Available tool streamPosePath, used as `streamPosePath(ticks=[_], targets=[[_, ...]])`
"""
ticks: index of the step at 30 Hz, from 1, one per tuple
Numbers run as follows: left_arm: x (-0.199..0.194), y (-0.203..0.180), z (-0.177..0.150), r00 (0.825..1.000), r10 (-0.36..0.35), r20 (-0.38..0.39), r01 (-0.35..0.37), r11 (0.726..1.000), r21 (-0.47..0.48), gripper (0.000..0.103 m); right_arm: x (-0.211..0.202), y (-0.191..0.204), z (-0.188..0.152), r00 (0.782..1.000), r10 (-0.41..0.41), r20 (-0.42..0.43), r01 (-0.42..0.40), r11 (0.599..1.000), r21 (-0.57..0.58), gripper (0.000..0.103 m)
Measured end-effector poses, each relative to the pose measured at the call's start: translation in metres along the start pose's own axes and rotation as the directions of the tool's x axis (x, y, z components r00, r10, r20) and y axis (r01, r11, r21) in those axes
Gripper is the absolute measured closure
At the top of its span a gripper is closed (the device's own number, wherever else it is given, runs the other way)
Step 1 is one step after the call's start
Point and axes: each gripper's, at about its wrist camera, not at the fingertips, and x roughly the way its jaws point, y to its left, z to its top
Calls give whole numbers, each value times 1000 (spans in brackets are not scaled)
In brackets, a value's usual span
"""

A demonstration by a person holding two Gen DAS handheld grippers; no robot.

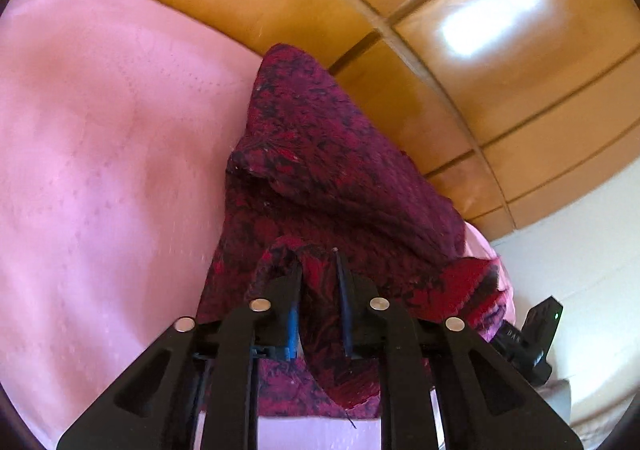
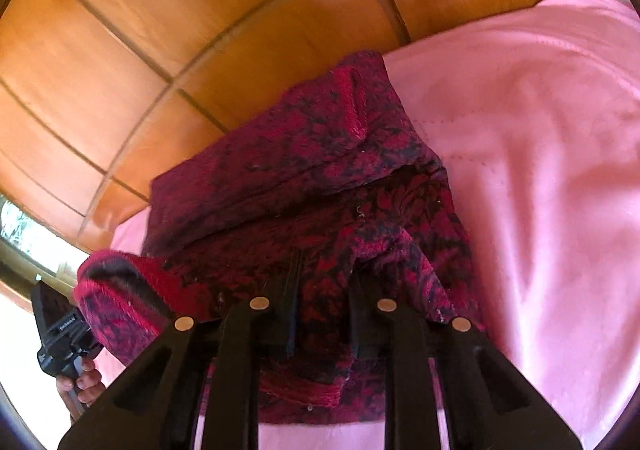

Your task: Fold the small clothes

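A dark red and black patterned garment lies partly folded on a pink bedsheet. My left gripper is shut on a fold of the garment's near edge, lifted off the sheet. In the right wrist view the same garment shows with its upper layer folded over. My right gripper is shut on another bunch of the garment's near edge. The other gripper's body shows at the right edge of the left wrist view and at the left edge of the right wrist view.
A glossy wooden panelled headboard rises right behind the garment and also shows in the right wrist view. The pink sheet spreads wide to one side. A window is at the far left.
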Motion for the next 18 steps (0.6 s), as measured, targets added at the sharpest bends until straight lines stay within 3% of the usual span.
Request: streamPosePath(ticks=[3, 5, 7, 8, 13, 16, 17, 18], targets=[[-3, 9, 6, 998, -51, -24, 49, 997, -62, 69, 3, -8, 8, 997, 73, -7, -73, 996, 50, 63], [-21, 16, 8, 997, -61, 56, 65, 995, -77, 36, -9, -12, 10, 990, 138, 30, -140, 988, 71, 40], [-47, 23, 7, 989, -41, 143, 52, 996, -76, 30, -25, -12, 8, 984, 165, 65, -170, 983, 69, 26], [-54, 26, 5, 988, -57, 146, 68, 995, -70, 30, -33, -12, 8, 982, 168, 89, -173, 983, 62, 21], [-65, 31, -23, 991, -24, 131, 14, 997, 81, 30, -67, -17, -7, 982, 132, 135, -130, 991, -24, 21], [-51, 33, -50, 999, -26, 41, 19, 988, 151, 30, -64, -18, -29, 996, 43, 83, -34, 993, -110, 22], [-45, 32, -57, 1000, -20, 16, 17, 985, 171, 30, -55, -15, -35, 997, -19, 69, 30, 987, -155, 25], [-36, 29, -65, 1000, 10, -9, -8, 980, 200, 30, -50, -15, -39, 996, -58, 62, 69, 980, -186, 29]])
